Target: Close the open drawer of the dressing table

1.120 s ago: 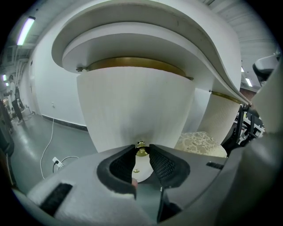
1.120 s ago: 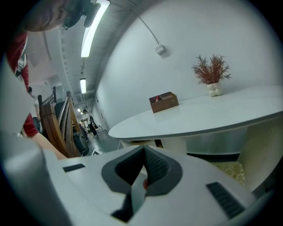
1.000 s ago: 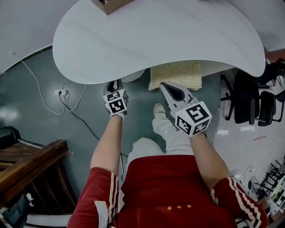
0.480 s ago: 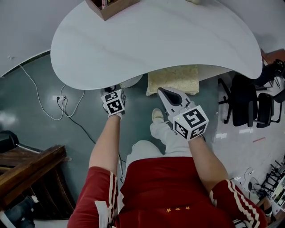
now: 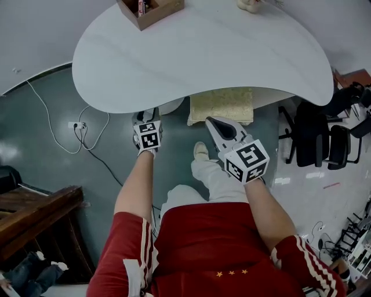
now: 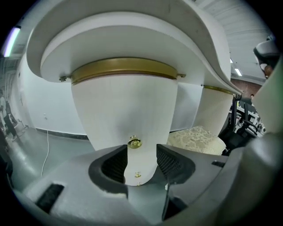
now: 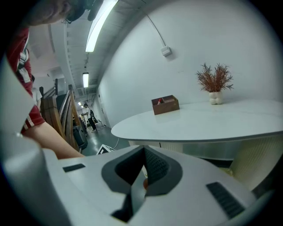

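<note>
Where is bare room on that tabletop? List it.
Nearly the whole tabletop is bare, from the wooden box and vase at its far edge to the near rim. Crowded: below the rim, around the cushioned stool.

In the head view the table (image 5: 203,52) hides most of the drawer (image 6: 128,110) and the far part of the cushioned stool (image 5: 221,105). The picture's top edge cuts the wooden box (image 5: 152,10) and the vase (image 5: 250,4), leaving only its foot. What lies in the box is too small to tell.
</note>
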